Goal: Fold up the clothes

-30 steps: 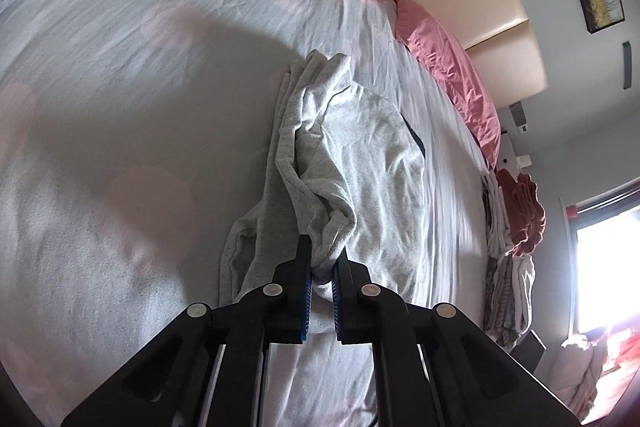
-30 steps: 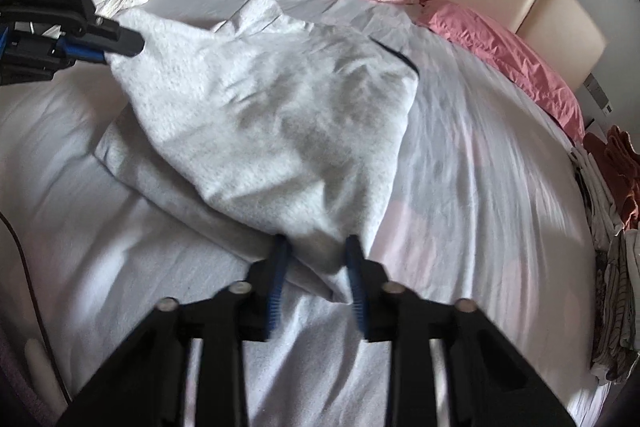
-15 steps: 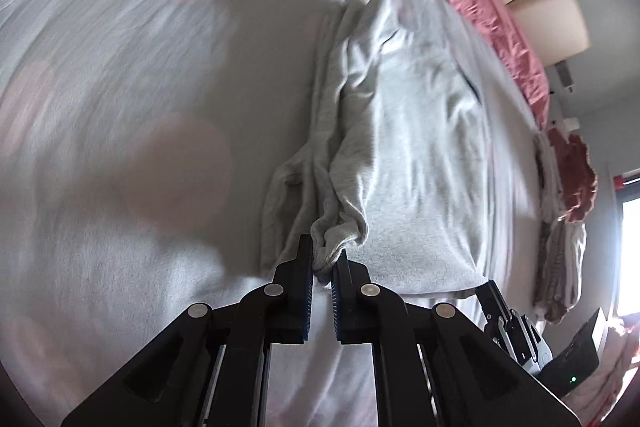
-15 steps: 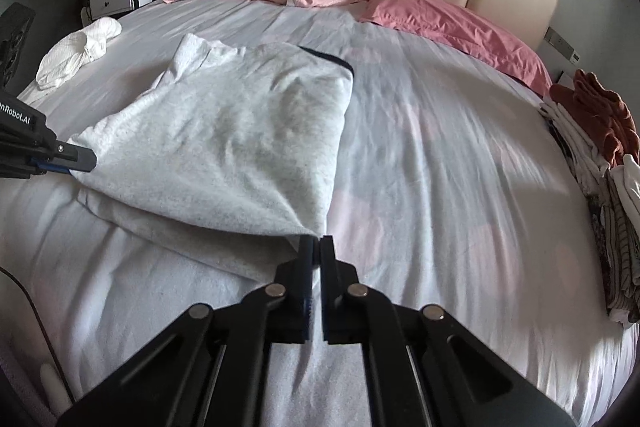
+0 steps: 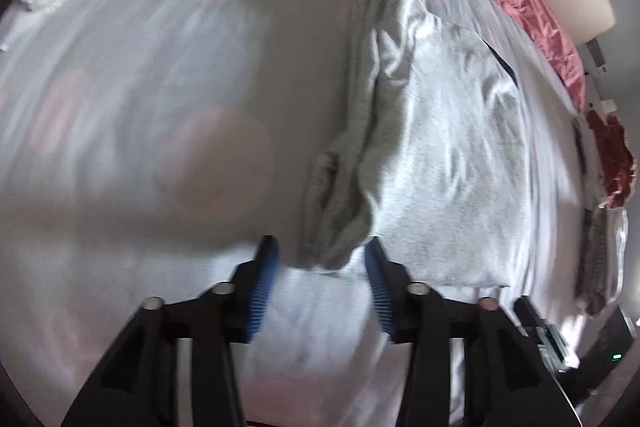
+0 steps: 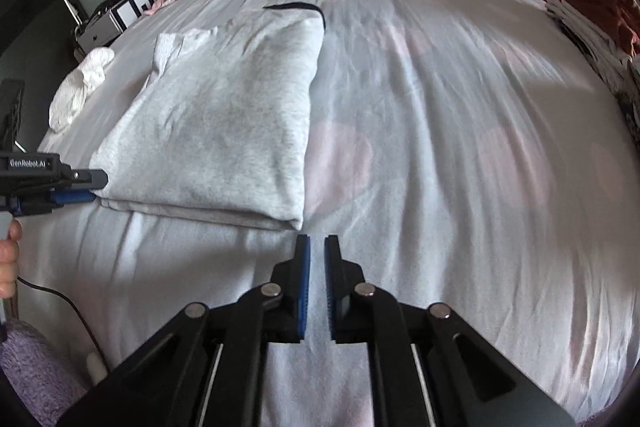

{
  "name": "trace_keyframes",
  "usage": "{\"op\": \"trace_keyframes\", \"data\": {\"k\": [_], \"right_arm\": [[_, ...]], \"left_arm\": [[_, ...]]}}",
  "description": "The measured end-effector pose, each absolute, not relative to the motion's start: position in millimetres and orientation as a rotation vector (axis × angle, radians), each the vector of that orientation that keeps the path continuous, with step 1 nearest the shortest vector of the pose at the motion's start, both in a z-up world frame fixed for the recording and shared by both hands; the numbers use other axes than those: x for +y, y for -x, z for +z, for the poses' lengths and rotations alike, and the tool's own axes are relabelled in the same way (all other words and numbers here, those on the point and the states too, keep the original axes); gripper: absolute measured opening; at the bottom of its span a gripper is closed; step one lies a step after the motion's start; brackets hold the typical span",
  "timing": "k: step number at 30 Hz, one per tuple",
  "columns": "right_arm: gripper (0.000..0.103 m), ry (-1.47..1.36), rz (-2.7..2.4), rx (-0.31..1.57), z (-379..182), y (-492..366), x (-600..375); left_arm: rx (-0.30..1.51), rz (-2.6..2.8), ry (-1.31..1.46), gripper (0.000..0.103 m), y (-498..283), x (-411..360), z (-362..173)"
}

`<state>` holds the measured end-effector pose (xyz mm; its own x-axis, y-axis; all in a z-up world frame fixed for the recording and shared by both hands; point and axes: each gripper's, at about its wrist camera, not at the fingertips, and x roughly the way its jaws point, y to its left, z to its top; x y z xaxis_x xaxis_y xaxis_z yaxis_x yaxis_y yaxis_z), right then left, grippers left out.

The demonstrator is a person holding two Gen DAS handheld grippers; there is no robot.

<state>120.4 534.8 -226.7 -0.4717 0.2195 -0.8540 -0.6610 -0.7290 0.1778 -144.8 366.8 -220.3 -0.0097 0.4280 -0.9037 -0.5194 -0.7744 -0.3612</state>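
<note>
Now: grey sweatshirt folded in half, flat on the bed toward its left side, near hem just ahead of both tools. Left tool spread wide, holding nothing, bunched sleeve edge lying between its fingers. Right tool nearly closed, empty, just off the near right corner. Best next: smooth the rumpled left edge before another fold, keeping corners aligned. Folded pile at the bed's right edge.
</note>
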Motion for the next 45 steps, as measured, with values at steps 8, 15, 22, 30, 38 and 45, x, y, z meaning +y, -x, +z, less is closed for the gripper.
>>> {"op": "trace_keyframes", "data": {"k": [8, 15, 22, 30, 38, 45], "right_arm": [[0.040, 1.064, 2.308, 0.910, -214, -118, 555], [0.046, 1.058, 2.276, 1.212, -254, -103, 580], [0.022, 1.045, 2.272, 1.416, -282, -91, 587], [0.012, 1.024, 2.317, 1.389, -266, -91, 582], [0.010, 1.102, 2.283, 1.394, -226, -120, 575], [0.010, 1.199, 2.179, 1.341, -216, -174, 551]], "left_arm": [[0.118, 1.887, 1.513, 0.052, 143, 370, -213], [0.144, 1.798, 1.678, 0.052, 142, 373, -248], [0.142, 1.784, 1.677, 0.050, 141, 368, -248], [0.178, 1.772, 1.630, 0.021, 133, 365, -241], [0.267, 1.656, 1.657, 0.016, 103, 357, -225], [0.371, 1.530, 1.662, 0.016, 53, 347, -216]]}}
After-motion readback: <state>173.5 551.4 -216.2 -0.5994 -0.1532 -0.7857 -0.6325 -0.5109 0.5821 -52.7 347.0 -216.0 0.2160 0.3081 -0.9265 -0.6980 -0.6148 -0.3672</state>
